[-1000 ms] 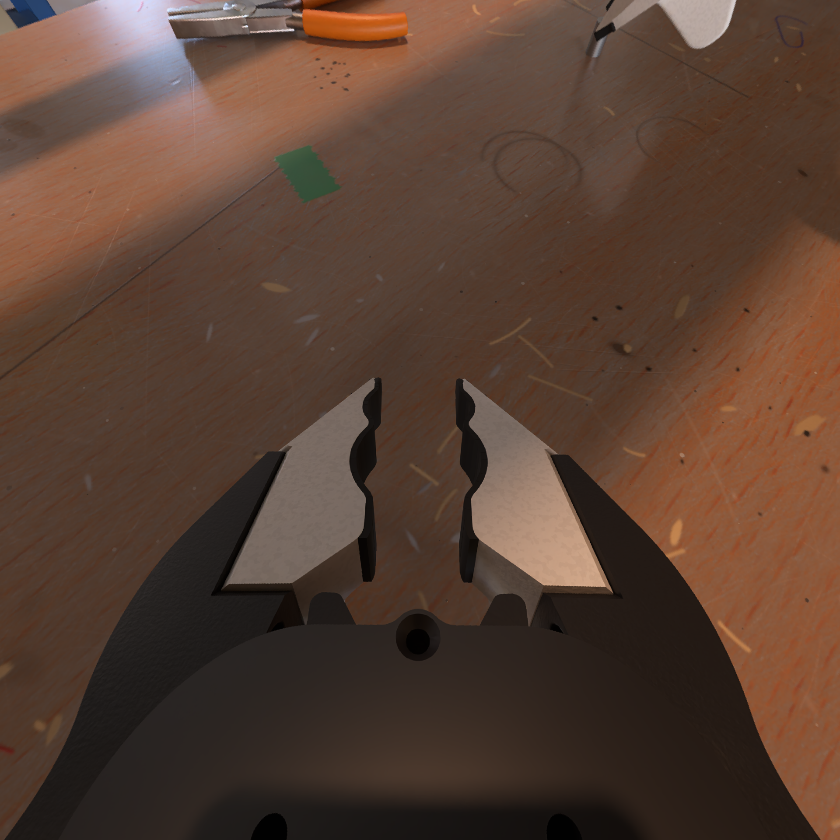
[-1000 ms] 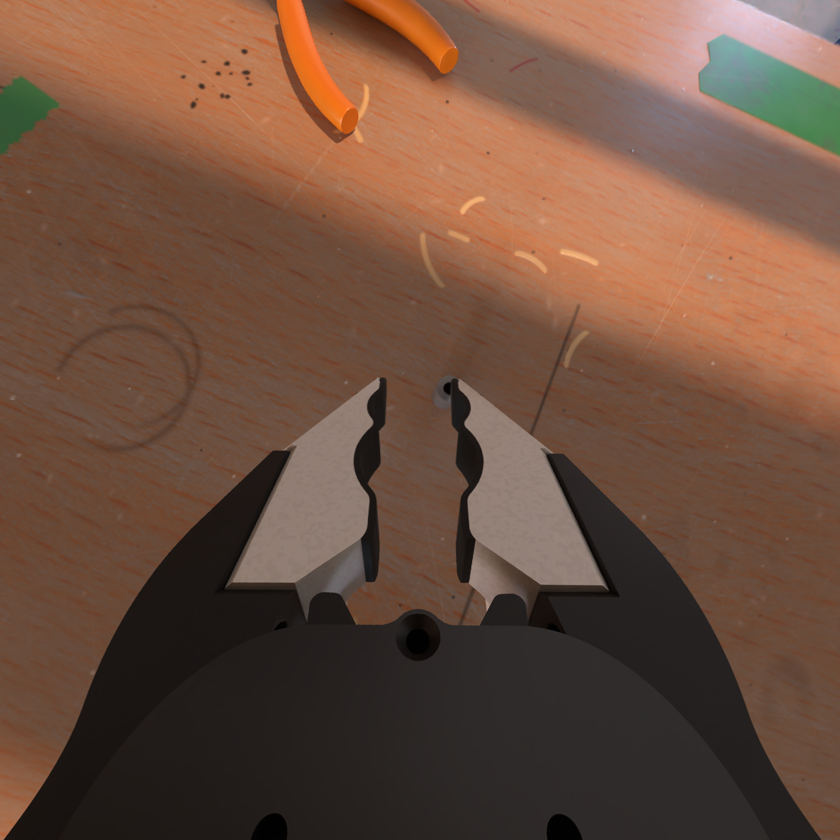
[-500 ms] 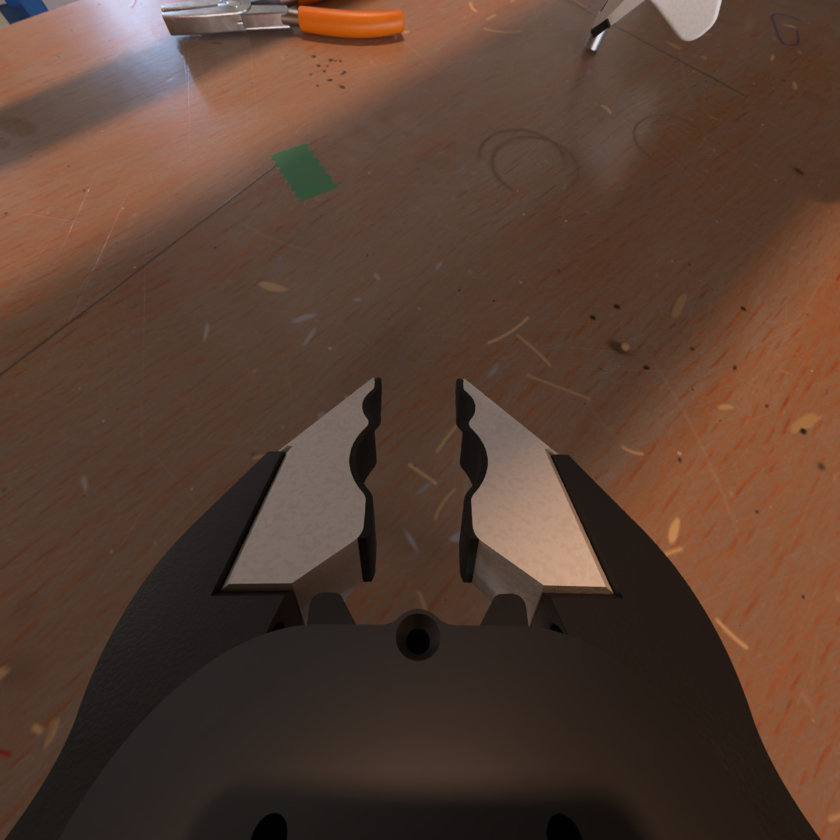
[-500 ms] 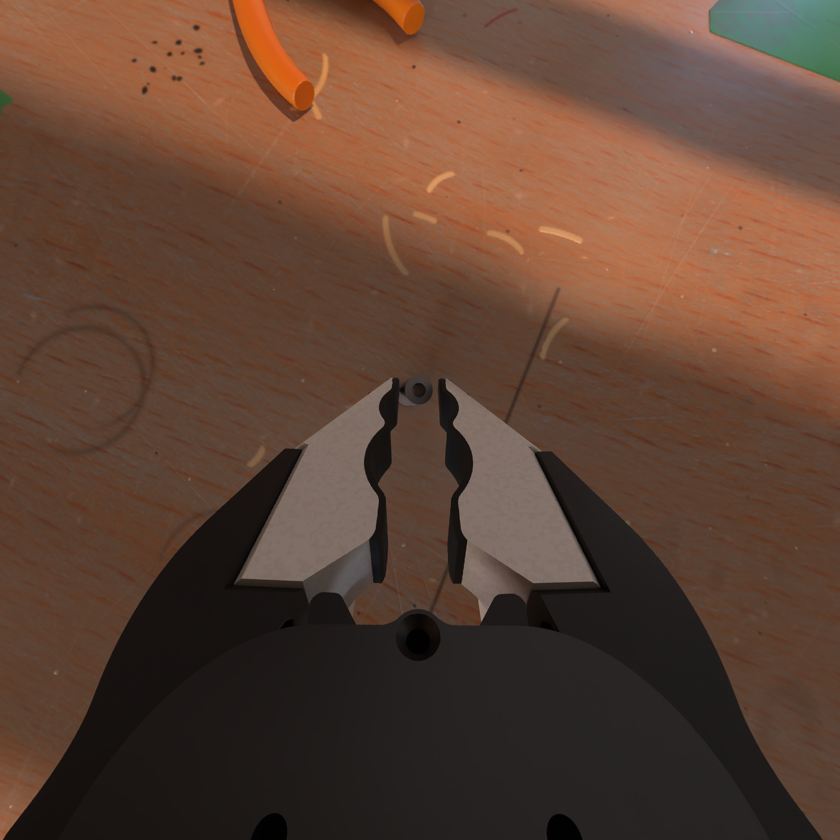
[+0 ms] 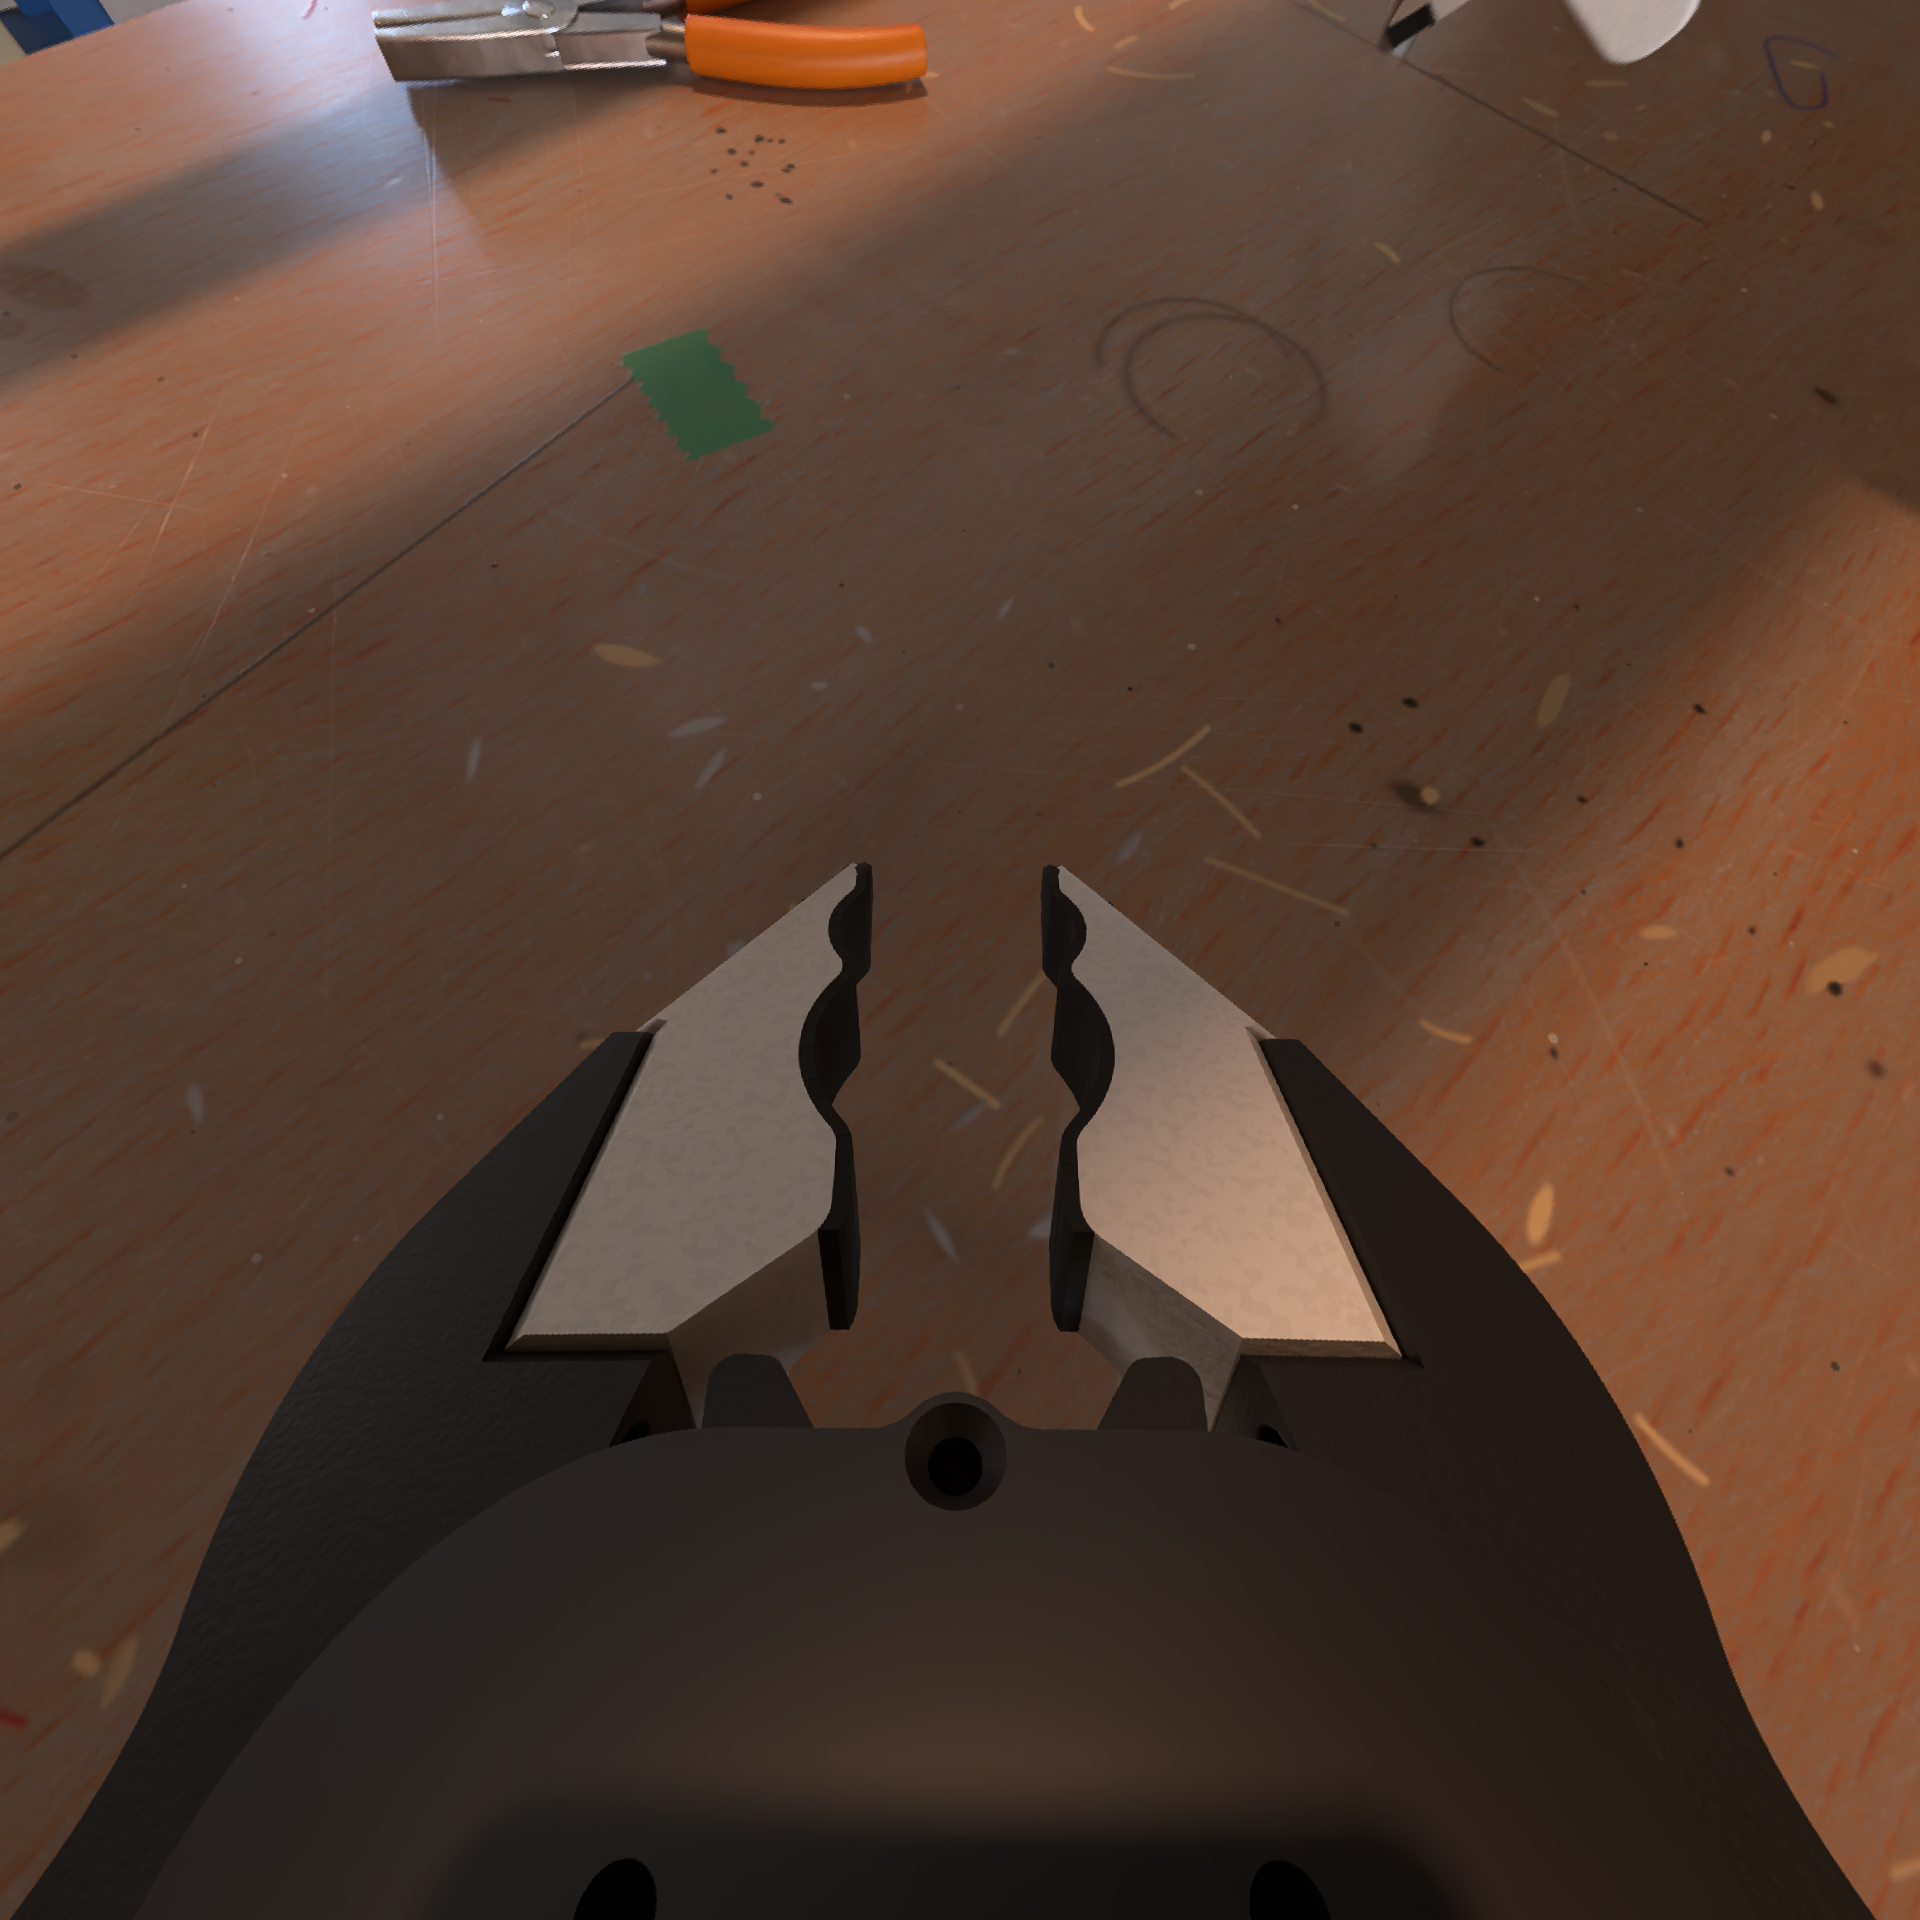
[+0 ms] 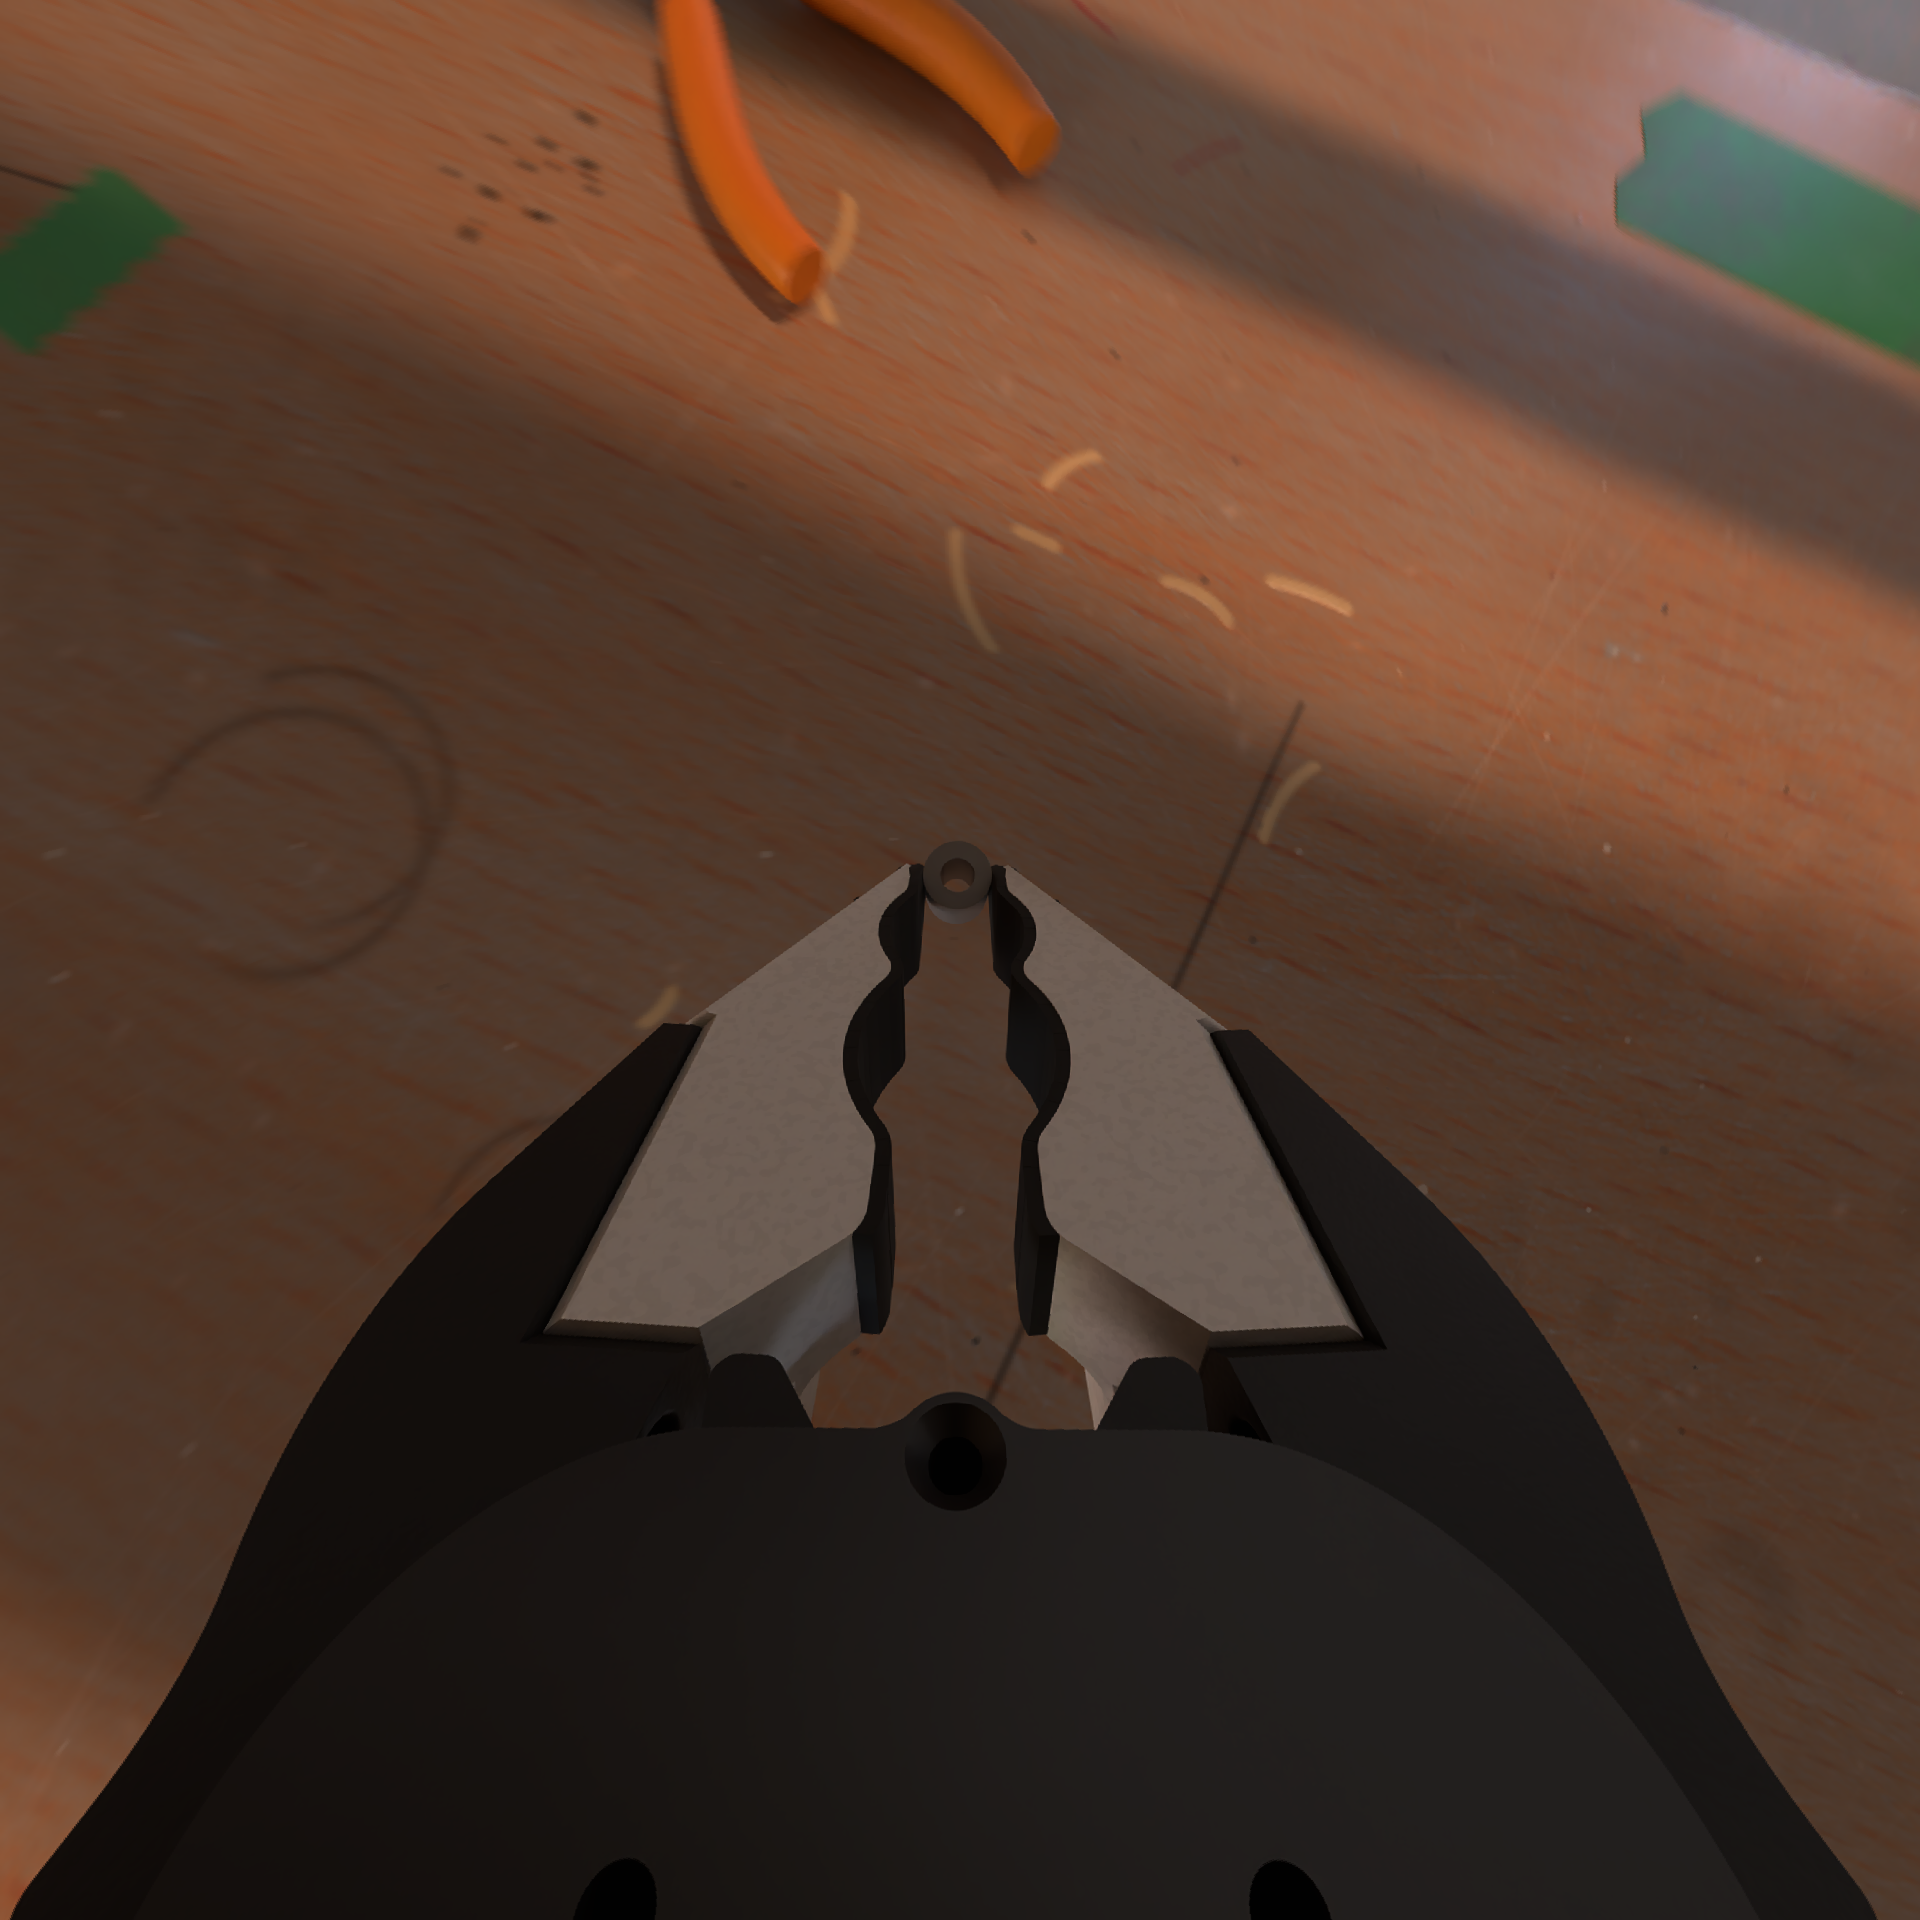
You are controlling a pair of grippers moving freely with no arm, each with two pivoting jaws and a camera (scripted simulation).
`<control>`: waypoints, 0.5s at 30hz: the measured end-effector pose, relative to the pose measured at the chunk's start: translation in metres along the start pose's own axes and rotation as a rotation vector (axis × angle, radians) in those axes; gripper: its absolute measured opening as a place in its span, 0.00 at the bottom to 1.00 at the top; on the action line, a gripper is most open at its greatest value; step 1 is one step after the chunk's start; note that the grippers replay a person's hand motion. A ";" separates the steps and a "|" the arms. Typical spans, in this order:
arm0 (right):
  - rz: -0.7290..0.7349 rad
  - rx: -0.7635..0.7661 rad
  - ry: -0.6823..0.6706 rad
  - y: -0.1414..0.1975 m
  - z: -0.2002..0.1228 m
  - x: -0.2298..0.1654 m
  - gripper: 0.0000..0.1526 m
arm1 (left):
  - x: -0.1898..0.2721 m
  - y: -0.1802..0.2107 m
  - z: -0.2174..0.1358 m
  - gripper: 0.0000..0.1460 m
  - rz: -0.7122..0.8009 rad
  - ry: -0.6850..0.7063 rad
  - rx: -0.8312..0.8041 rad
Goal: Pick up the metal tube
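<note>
The metal tube (image 6: 956, 902) is a small grey tube seen end-on in the right wrist view, pinched between the very tips of my right gripper (image 6: 957, 883). The right gripper is shut on it over the wooden bench (image 6: 520, 540). I cannot tell if the tube's lower end still touches the wood. My left gripper (image 5: 956, 883) is open and empty, hovering low over the bench (image 5: 935, 582). The tube does not show in the left wrist view; only a white part of the right gripper (image 5: 1621, 26) shows there at the top right edge.
Pliers with orange handles (image 5: 800, 52) lie at the far edge; their handle ends (image 6: 738, 177) show ahead of the right gripper. Green tape pieces (image 5: 698, 393) (image 6: 1766, 223) (image 6: 78, 255) are stuck flat on the wood. Pencil circles and wood shavings mark the surface.
The right gripper's jaws closed from open onto the tube, which now sits centred between the tips. The bench marks shifted and shrank slightly in its view. The left gripper barely moved.
</note>
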State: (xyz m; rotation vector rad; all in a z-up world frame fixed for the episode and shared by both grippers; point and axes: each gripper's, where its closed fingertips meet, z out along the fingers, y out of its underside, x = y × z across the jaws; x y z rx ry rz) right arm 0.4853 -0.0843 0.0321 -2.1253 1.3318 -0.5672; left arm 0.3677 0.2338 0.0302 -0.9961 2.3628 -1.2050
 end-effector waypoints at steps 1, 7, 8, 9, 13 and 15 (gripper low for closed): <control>-0.024 0.018 -0.013 -0.004 -0.007 -0.007 0.08 | 0.000 0.000 0.000 0.22 0.001 0.000 -0.001; -0.242 0.034 -0.419 0.005 -0.039 -0.137 0.08 | 0.000 0.000 0.000 0.22 0.006 -0.002 -0.003; -0.285 0.032 -0.450 0.010 -0.040 -0.158 0.08 | 0.000 0.000 0.000 0.22 0.007 -0.003 -0.003; -0.322 0.031 -0.475 0.016 -0.041 -0.179 0.08 | 0.000 0.000 0.000 0.22 0.007 -0.004 -0.001; -0.403 0.010 -0.565 0.034 -0.040 -0.237 0.08 | 0.000 -0.001 0.000 0.22 0.010 -0.006 0.003; -0.416 -0.014 -0.561 0.039 -0.034 -0.247 0.08 | 0.000 -0.001 -0.001 0.22 0.013 -0.007 0.005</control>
